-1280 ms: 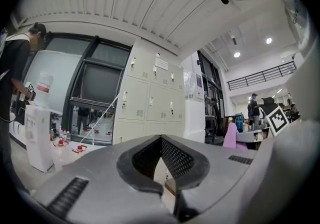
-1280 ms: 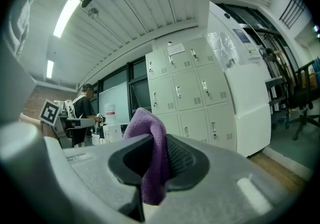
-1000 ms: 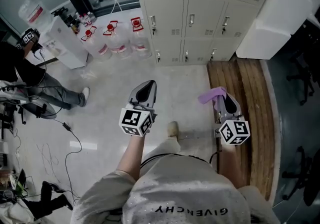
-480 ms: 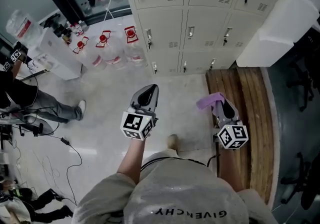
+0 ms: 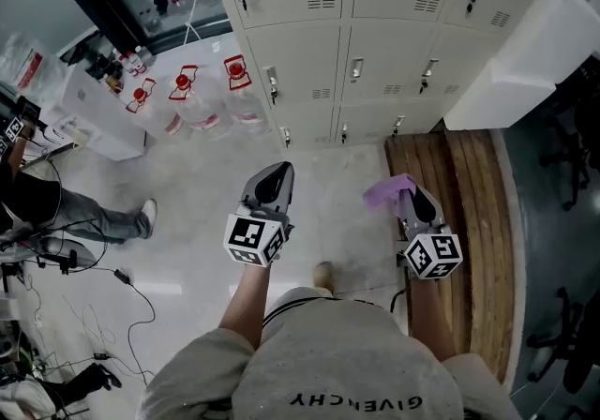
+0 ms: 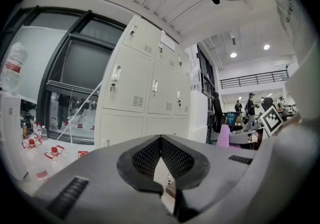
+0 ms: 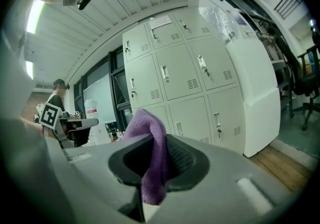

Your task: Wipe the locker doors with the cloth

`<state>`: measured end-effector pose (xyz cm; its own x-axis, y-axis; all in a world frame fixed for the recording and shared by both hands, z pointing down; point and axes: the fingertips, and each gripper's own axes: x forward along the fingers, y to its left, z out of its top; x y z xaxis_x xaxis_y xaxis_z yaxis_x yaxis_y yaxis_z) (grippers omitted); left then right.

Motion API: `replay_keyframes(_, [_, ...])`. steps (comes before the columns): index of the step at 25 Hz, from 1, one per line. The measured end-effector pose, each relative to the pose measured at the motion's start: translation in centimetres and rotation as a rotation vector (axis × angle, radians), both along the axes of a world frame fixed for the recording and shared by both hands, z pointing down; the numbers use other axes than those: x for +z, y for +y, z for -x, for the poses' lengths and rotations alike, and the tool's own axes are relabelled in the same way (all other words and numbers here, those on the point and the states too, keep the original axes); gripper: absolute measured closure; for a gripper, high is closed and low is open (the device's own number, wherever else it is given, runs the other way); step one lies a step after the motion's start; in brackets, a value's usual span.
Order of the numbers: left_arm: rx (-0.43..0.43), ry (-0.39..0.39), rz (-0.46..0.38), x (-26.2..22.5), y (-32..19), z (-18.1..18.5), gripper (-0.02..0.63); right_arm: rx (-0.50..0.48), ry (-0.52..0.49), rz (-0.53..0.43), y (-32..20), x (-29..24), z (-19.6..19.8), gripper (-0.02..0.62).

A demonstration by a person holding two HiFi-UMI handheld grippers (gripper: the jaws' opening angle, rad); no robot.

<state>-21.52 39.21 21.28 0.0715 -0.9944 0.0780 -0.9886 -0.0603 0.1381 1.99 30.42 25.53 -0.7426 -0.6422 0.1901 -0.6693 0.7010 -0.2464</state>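
You have stepped nearer the locker doors (image 5: 375, 34), so this is the approach: your right gripper (image 5: 410, 195) clamps the purple cloth (image 5: 389, 188), well apart from them, your left gripper (image 5: 272, 179) closed on nothing; next, press the cloth flat onto a door.

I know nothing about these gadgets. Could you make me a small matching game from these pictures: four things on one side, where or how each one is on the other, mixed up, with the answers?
Things
1. purple cloth
2. left gripper
3. water jugs
4. wooden decking

Places or states
A. stand to the left of the lockers, red caps on top
B. jaws together, nothing between them
C. pinched in the right gripper
D. lies in front of the lockers, on the person's right

Pairs: 1-C, 2-B, 3-A, 4-D
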Motion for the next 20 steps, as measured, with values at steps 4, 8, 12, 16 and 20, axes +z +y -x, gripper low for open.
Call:
replay_keyframes(4, [0.004,0.015,0.024,1.9,-1.3,-0.2,0.607,-0.005,0.003,0.005,-1.6,0.7,0.3,0.539])
replay_keyframes(8, [0.015,0.024,0.052,3.5,-2.7,-1.4,0.607,-0.015,0.004,0.007,-3.4,1.5,0.3,0.538])
replay_keyframes(12, [0.026,0.011,0.055,3.5,-4.8,-2.4,0.607,-0.037,-0.021,0.012,-5.9,2.2,1.0,0.538])
replay_keyframes(16, [0.012,-0.005,0.035,1.9,-8.0,-2.6,0.607,-0.087,-0.032,0.020,-8.7,2.1,2.3,0.538])
replay_keyframes(20, [-0.015,-0.010,0.010,0.3,-12.0,-2.6,0.607,-0.138,-0.047,0.002,-12.5,1.0,3.5,0.538])
